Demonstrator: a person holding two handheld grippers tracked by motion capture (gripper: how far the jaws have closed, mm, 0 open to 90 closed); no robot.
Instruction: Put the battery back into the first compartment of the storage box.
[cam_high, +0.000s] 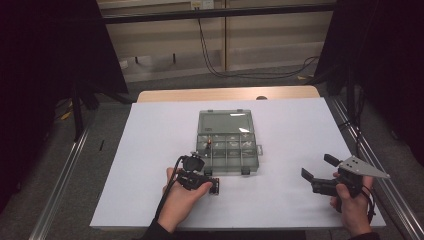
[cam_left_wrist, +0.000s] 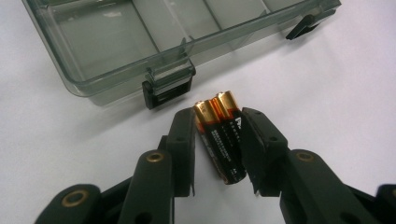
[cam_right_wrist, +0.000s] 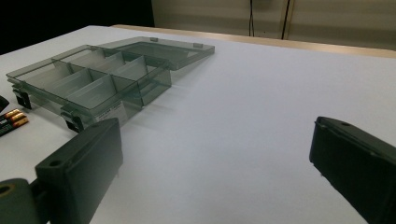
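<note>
High view: left gripper (cam_high: 216, 186) lower centre, at batteries (cam_high: 216, 186) just below open organizer box (cam_high: 229, 142).
Left gripper view: jaws pinching two batteries (cam_left_wrist: 221, 135) on white bench (cam_left_wrist: 327, 84), likely for boxing.
Right gripper view: right gripper (cam_right_wrist: 210, 163) idle, jaws spread wide, nothing between.

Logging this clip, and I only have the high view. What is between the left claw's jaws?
Observer: Two batteries, black with copper-coloured ends, lying side by side on the white table. The left claw has a jaw against each outer side.
Operator: How do they lie relative to the box?
Observer: Just in front of a black latch on the clear box, apart from it, copper ends toward the box.
Operator: And the right claw?
Observer: The right claw is wide open, with bare table between its jaws.
</note>
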